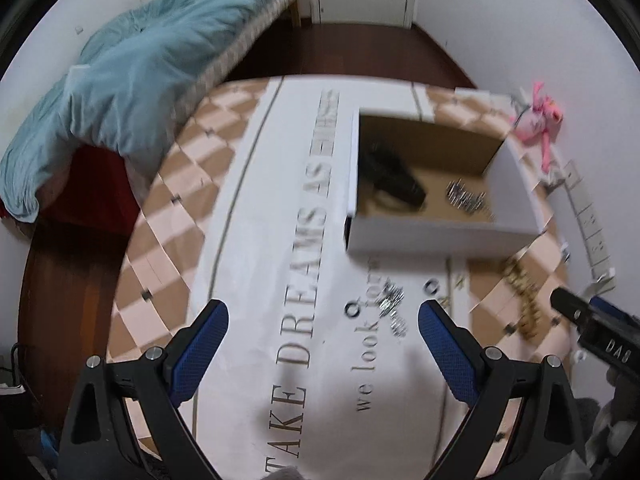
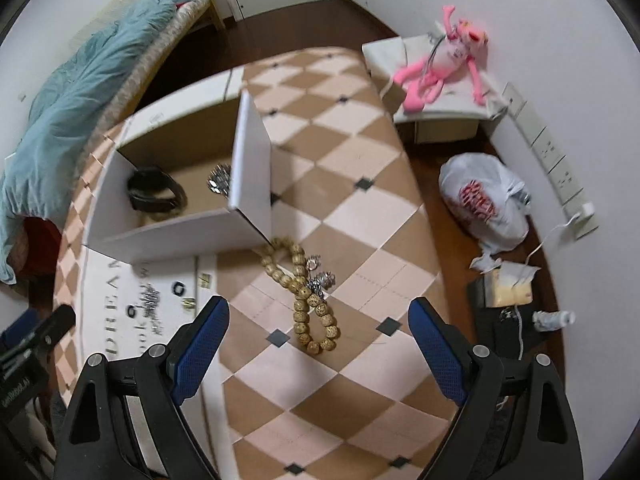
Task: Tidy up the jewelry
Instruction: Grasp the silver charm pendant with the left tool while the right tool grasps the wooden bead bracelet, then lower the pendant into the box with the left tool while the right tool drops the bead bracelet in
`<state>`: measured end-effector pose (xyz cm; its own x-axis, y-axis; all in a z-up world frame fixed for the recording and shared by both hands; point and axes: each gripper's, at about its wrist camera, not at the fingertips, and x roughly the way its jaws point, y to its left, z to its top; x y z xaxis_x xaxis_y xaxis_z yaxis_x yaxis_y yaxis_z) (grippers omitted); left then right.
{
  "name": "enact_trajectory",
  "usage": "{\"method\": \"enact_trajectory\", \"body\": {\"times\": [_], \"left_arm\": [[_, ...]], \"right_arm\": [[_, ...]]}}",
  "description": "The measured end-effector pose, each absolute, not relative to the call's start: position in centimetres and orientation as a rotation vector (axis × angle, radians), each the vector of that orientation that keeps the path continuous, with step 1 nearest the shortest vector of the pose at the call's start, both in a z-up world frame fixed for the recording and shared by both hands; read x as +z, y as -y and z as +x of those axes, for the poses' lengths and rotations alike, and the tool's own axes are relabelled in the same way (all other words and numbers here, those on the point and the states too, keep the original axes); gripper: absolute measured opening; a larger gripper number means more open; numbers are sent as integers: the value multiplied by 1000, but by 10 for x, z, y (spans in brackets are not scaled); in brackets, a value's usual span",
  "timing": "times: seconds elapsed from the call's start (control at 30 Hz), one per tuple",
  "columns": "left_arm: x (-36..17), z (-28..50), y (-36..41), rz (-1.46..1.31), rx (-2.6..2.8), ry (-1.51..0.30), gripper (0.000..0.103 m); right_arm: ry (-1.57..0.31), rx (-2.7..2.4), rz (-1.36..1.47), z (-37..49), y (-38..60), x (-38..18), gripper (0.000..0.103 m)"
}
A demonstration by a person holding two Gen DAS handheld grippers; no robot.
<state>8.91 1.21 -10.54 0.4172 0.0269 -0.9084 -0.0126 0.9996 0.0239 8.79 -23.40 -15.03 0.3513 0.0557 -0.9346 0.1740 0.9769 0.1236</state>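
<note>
Inside white box (image 2: 248, 164), black strap (image 2: 154, 192), silver chain (image 2: 219, 179)

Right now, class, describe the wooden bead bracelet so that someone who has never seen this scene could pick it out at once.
Find the white cardboard box on the checkered cloth. By the box's near right corner, on the cloth, lies the wooden bead bracelet, a string twisted into a figure-eight. Its large tan beads set it apart from the small silver pieces touching it.

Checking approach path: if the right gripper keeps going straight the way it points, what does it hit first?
Most likely the wooden bead bracelet, lying between the open right gripper fingers' line on the checkered cloth. Nothing stands in between, though depth is unclear.
</note>
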Motion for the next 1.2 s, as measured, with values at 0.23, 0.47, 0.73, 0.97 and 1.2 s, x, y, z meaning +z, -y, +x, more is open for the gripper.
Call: {"method": "enact_trajectory", "body": {"times": [0.23, 0.47, 0.73, 0.97, 1.2], "left_arm": [[-144, 89, -15, 5, 16, -1198, 97], [-158, 101, 1, -34, -70, -1218, 96], [-172, 105, 30, 64, -116, -1215, 46], [-169, 104, 33, 29, -150, -1199, 6], [-156, 100, 28, 12, -180, -1172, 5]], "right_arm": [[-1199, -83, 152, 100, 222, -179, 90], [-1210, -74, 138, 107, 219, -190, 62], [-1216, -90, 105, 104, 221, -198, 33], [-1210, -89, 123, 103, 224, -195, 13], [-1176, -51, 156, 94, 220, -177, 9]]}}
